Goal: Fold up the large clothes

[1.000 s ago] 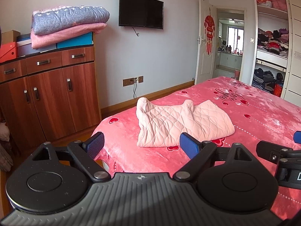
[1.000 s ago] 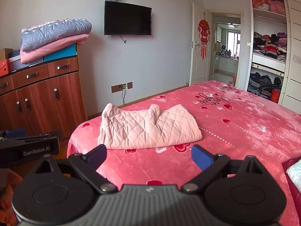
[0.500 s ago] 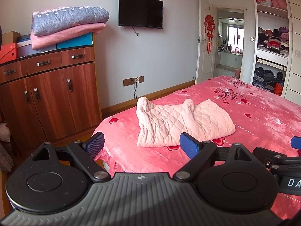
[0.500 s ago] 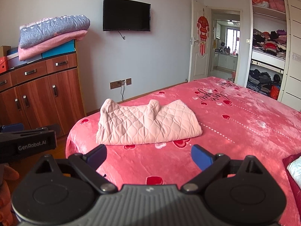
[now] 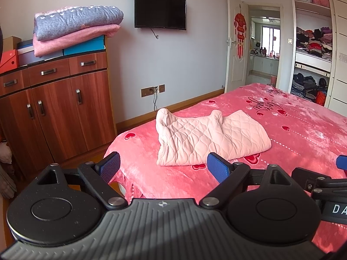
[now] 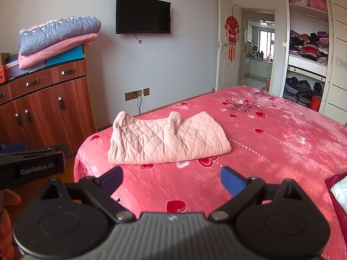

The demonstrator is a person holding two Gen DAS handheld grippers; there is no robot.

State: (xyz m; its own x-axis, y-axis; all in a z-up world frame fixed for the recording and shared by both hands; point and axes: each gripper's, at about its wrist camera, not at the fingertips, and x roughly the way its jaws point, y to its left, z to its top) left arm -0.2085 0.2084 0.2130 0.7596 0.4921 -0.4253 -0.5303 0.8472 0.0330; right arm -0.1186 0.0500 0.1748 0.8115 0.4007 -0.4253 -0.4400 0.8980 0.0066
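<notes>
A pale pink quilted garment (image 5: 208, 136) (image 6: 167, 139) lies folded into a thick rectangle near the foot corner of the bed, on a red blanket (image 5: 303, 130) (image 6: 282, 143) with heart prints. My left gripper (image 5: 162, 166) hangs open short of the garment, nothing between its blue pads. My right gripper (image 6: 172, 178) is also open and empty, held back over the blanket in front of the garment. Part of the right gripper (image 5: 321, 186) shows at the right edge of the left wrist view, and the left gripper's body (image 6: 30, 166) at the left edge of the right wrist view.
A wooden cabinet (image 5: 56, 108) stands left of the bed with stacked folded blankets (image 5: 73, 28) on top. A TV (image 5: 160, 9) hangs on the wall. An open wardrobe (image 5: 312, 43) full of clothes is at the right, beside a doorway (image 5: 264, 49). A pillow edge (image 6: 340, 192) lies at lower right.
Both grippers have drifted slightly, staying open. The garment lies unchanged.
</notes>
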